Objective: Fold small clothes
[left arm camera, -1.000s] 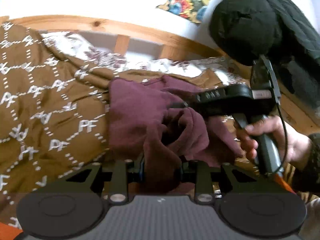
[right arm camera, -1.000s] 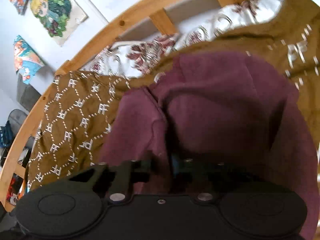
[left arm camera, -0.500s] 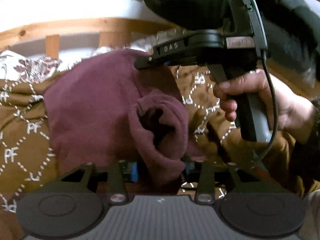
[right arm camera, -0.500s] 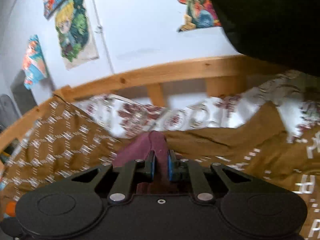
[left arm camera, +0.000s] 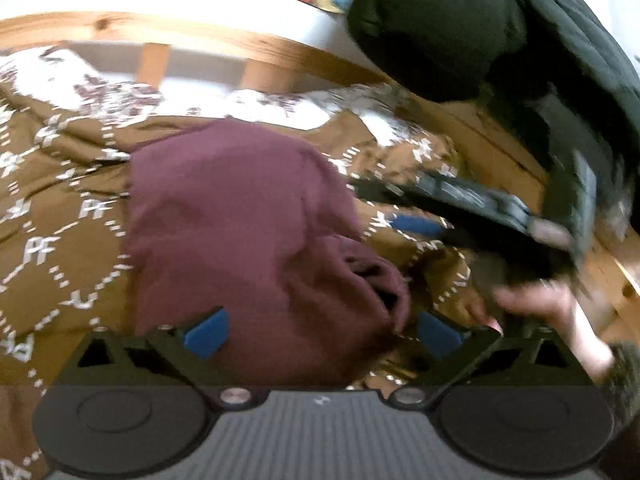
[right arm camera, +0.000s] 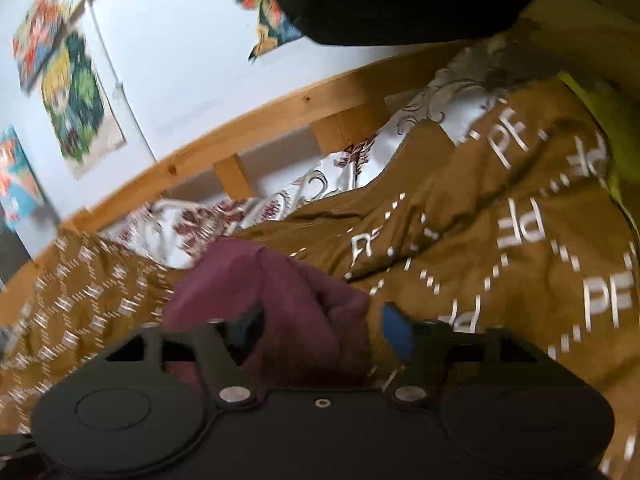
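A maroon garment lies folded over on a brown patterned blanket. My left gripper is open, its blue pads on either side of the garment's near rolled edge. My right gripper is open too, just above the garment's edge. In the left wrist view the right gripper shows blurred at the right, held by a hand, beside the garment.
A wooden bed rail runs behind the blanket. A white floral sheet lies along it. Dark clothing hangs at the upper right. Posters hang on the white wall.
Both grippers have opened and let go of the maroon garment, which now lies on the blanket. The right gripper has dropped lower, to the right of the garment.
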